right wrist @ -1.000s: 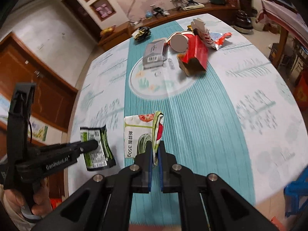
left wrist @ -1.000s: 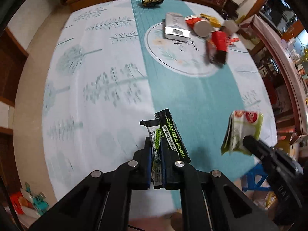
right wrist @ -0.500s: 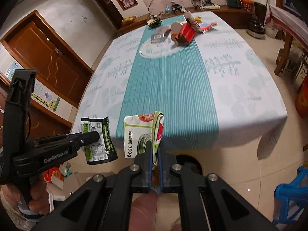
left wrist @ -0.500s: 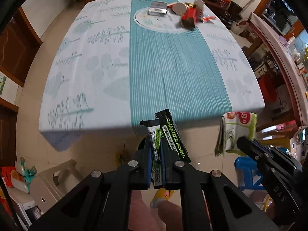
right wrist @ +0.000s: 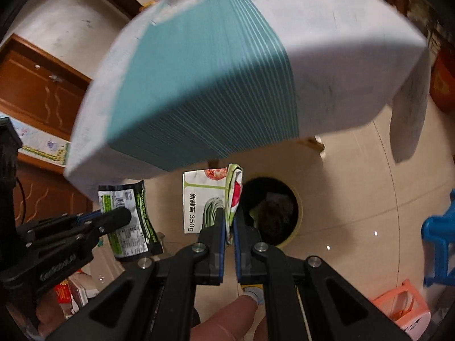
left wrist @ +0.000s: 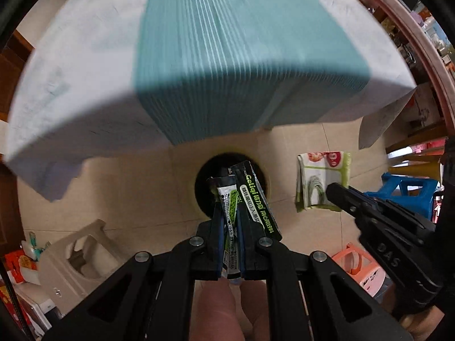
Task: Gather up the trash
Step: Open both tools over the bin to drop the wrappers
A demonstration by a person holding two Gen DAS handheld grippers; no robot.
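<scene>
Black-green wrapper clamped in left jaws, vegetable packet in right, over bin

You are looking down at a beige tiled floor, glossy enough to catch small light spots in the right wrist view. On it, just past the table's near edge, stands a round bin with a yellowish rim and a dark inside, with some crumpled scraps in it. A grey-beige plastic stool stands on the tiles to your left, a blue stool and a pink one to your right. Above them rises the table, draped in a white cloth with a teal striped band down its middle; the cloth hangs over the near edge, blurred.
</scene>
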